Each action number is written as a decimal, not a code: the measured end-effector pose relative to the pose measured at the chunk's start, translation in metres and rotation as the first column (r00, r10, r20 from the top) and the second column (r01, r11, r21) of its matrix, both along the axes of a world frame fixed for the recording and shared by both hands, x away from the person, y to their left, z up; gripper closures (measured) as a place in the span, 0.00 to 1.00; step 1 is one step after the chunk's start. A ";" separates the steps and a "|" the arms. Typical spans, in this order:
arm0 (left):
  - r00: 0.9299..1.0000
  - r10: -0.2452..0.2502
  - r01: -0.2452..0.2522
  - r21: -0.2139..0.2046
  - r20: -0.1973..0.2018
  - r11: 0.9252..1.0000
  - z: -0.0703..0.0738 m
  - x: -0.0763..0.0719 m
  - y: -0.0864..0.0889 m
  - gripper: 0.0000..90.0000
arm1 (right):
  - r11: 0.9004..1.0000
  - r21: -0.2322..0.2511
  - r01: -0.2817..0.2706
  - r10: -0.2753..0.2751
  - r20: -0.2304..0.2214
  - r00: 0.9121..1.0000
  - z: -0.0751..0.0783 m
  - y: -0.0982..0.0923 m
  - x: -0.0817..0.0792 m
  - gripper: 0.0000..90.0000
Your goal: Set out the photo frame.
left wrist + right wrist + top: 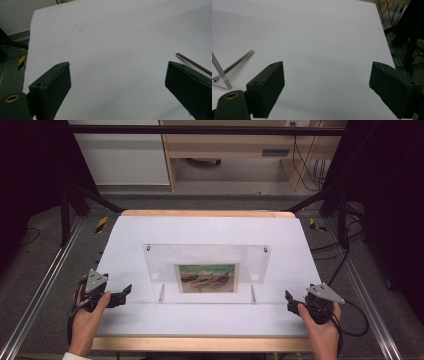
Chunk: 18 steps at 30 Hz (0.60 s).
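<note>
At the near edge of the white-topped wooden table (210,325) a person's two hands come in from below, each holding a black two-jaw gripper with a grey three-cornered plate on top; the left gripper (125,291) sits by the table's left edge with its jaws pointing inward to the right, and in the left gripper view (117,82) those jaws are spread wide with nothing but bare white tabletop between them, a thin metal rod showing just past the right jaw; the right gripper (288,297) sits near the table's right edge with its jaws pointing inward to the left, and in the right gripper view (327,82) its jaws are likewise spread wide over bare tabletop, holding nothing, with the corner of a clear sheet and a metal rod off to one side; between the two grippers and a little farther back, near the middle of the table, stands the clear acrylic picture frame (165,262), leaning back on two slim silver metal support pegs (161,292) at its foot, with a small metal fastener in each upper corner; held in its lower middle is a small rectangular painted picture in green and brown tones (207,278); both grippers are apart from the frame, one on each side; beyond the table lie grey floor and pale wooden furniture (225,150)
</note>
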<state>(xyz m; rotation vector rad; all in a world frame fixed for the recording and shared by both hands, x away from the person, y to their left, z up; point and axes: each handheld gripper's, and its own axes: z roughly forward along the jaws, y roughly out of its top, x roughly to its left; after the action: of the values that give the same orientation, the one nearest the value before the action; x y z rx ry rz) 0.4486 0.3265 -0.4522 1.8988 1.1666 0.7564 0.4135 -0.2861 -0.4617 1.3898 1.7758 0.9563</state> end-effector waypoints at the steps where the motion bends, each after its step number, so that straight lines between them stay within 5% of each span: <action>1: 1.000 -0.002 0.002 0.006 -0.007 1.000 -0.001 0.001 -0.001 0.06 | 1.000 -0.002 0.005 -0.005 -0.011 1.000 -0.001 0.000 0.002 0.15; 12: 0.996 -0.017 0.015 -0.025 -0.089 1.000 -0.007 0.006 -0.005 0.05 | 0.999 0.049 -0.009 0.016 -0.139 0.990 -0.004 0.012 0.024 0.14; 18: 0.993 -0.029 0.021 -0.064 -0.118 0.998 -0.009 0.006 -0.006 0.05 | 0.999 0.019 -0.033 0.035 -0.164 0.986 -0.006 0.017 0.023 0.14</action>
<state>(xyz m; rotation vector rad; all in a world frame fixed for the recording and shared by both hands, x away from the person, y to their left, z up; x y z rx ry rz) 0.4546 0.3207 -0.4611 1.9240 1.2227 0.5933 0.4366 -0.2695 -0.4674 1.4905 1.9218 0.8981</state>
